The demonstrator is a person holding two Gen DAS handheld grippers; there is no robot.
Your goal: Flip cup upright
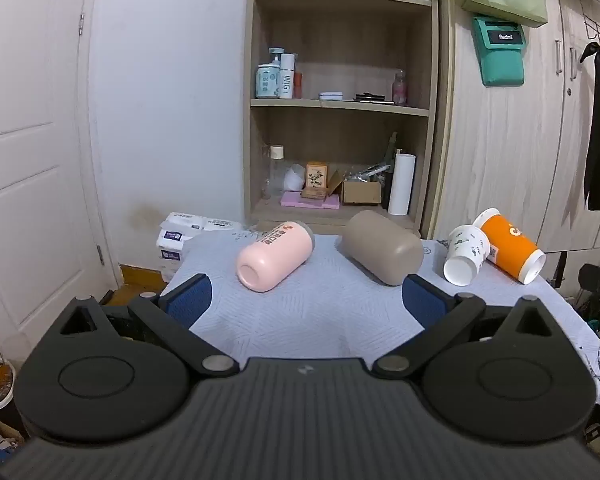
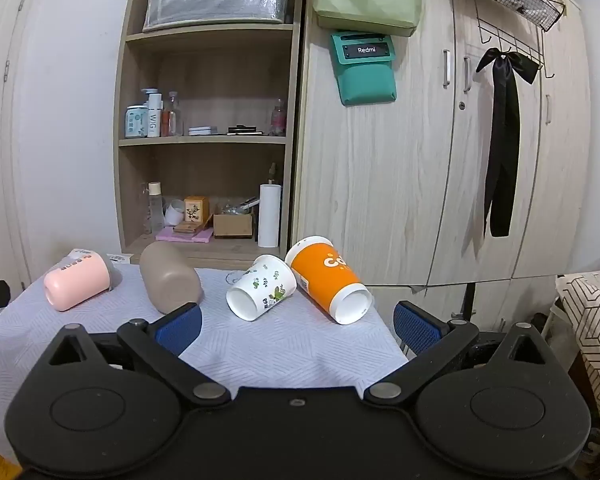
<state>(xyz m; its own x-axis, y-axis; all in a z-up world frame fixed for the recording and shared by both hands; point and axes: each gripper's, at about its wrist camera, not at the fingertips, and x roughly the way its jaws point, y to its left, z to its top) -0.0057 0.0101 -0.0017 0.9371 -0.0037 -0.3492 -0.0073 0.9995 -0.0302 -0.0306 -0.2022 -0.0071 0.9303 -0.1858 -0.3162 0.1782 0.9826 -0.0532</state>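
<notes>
4 cups lie on their sides in a row on the table, which is covered with a pale blue-grey patterned cloth.

Furthest left is the pink cup, its gray top end turned toward the shelf and its round end facing the cameras. Just beside it, apart by a small gap, lies the taupe cup, angled the other way so the 2 form a loose V. Further right is the white paper cup, printed with small green leaves, its open mouth toward the cameras. The orange paper cup lies just to its right, mouth also forward and near the table's right edge; the far ends of these 2 paper cups appear to touch.

The left gripper hangs above the near part of the table with its blue-padded fingers spread wide and nothing between them; the pink and taupe cups lie ahead of it. The right gripper is likewise spread wide and holds nothing, with the 2 paper cups ahead of its fingers.

Behind the table stand an open wooden shelf unit holding bottles and boxes, and a light wood wardrobe with a teal pouch and a black ribbon hanging on it.
</notes>
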